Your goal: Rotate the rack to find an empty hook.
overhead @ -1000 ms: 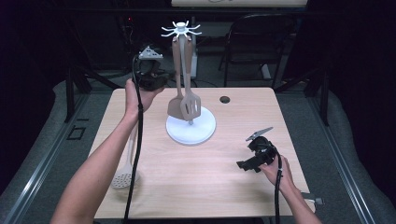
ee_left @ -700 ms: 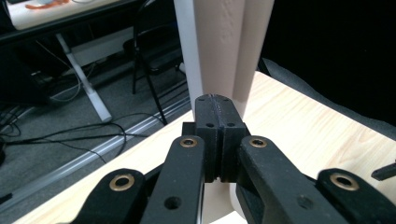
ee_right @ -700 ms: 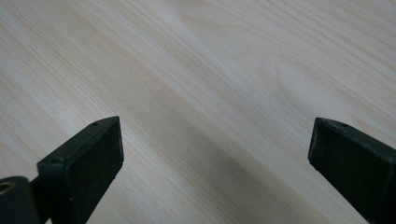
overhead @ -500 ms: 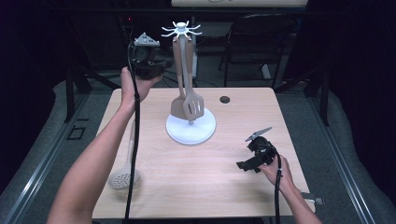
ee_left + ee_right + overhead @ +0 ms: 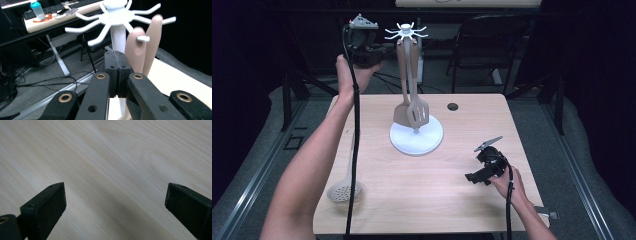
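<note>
A white utensil stand [image 5: 416,139] with a spoked hook ring [image 5: 406,34] on top rises from mid-table. Two tan spatulas hang from it, one solid [image 5: 401,114] and one slotted [image 5: 420,115]. My left gripper [image 5: 383,49] is raised beside the hook ring, just to its left, shut with nothing between its jaws. In the left gripper view the shut gripper [image 5: 116,54] points at the stand's post, with the hook ring [image 5: 117,17] above and the spatula handles [image 5: 137,51] just to the right. My right gripper [image 5: 471,177] rests low at the table's right front and stands open [image 5: 115,200] over bare wood.
A pale perforated skimmer spoon [image 5: 344,189] lies on the table's [image 5: 437,200] front left, beside the left forearm. A small black hole [image 5: 453,106] sits at the back of the table. A dark chair [image 5: 487,40] stands behind the table.
My left gripper has risen and moved right, from beside the spatula handles up to the level of the hook ring. The right gripper has stayed put.
</note>
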The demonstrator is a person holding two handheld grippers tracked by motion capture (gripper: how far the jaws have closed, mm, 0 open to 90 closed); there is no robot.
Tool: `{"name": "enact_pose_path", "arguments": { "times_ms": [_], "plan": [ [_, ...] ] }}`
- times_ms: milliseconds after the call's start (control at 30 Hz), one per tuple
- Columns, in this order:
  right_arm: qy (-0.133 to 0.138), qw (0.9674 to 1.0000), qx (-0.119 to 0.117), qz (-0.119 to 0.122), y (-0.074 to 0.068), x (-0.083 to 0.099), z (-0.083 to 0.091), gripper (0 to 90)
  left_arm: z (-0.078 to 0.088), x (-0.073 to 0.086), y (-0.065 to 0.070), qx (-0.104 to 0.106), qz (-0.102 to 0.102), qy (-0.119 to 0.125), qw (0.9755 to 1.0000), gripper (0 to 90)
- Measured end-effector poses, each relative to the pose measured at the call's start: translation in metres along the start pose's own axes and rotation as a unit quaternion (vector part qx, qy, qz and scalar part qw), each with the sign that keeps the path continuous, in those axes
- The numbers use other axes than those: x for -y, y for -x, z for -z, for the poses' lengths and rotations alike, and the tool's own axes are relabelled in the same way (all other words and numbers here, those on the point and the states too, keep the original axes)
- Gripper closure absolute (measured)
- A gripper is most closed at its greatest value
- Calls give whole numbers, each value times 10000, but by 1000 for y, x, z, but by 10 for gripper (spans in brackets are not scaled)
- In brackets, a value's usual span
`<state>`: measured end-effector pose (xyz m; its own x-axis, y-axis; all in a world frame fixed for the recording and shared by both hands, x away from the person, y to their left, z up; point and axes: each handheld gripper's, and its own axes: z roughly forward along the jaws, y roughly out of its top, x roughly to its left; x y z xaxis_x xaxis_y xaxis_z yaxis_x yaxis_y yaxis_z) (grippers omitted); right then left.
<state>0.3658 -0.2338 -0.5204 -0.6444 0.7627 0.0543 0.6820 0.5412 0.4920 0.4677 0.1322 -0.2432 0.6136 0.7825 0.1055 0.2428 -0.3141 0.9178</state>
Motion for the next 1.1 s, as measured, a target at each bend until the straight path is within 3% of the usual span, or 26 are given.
{"name": "enact_pose_path", "arguments": {
  "times_ms": [300,600,667,900,1100],
  "plan": [
    [-9,10000,-43,-3,0,0,-2,31,-3,-9,-6,-125,7,-28,9999,900],
    [-112,9999,57,66,1,0,-1,32,-9,-14,-11,-264,30,-109,9996,900],
    [-23,10000,-48,-8,0,0,-2,33,-10,-14,-13,-275,33,-125,9995,900],
    [-30,10000,-43,1,0,0,-2,33,-6,-8,-11,-272,20,-183,9995,900],
    [-6,10000,-19,20,0,0,-2,34,7,3,-9,-205,26,-88,9997,900]
  ]
}}
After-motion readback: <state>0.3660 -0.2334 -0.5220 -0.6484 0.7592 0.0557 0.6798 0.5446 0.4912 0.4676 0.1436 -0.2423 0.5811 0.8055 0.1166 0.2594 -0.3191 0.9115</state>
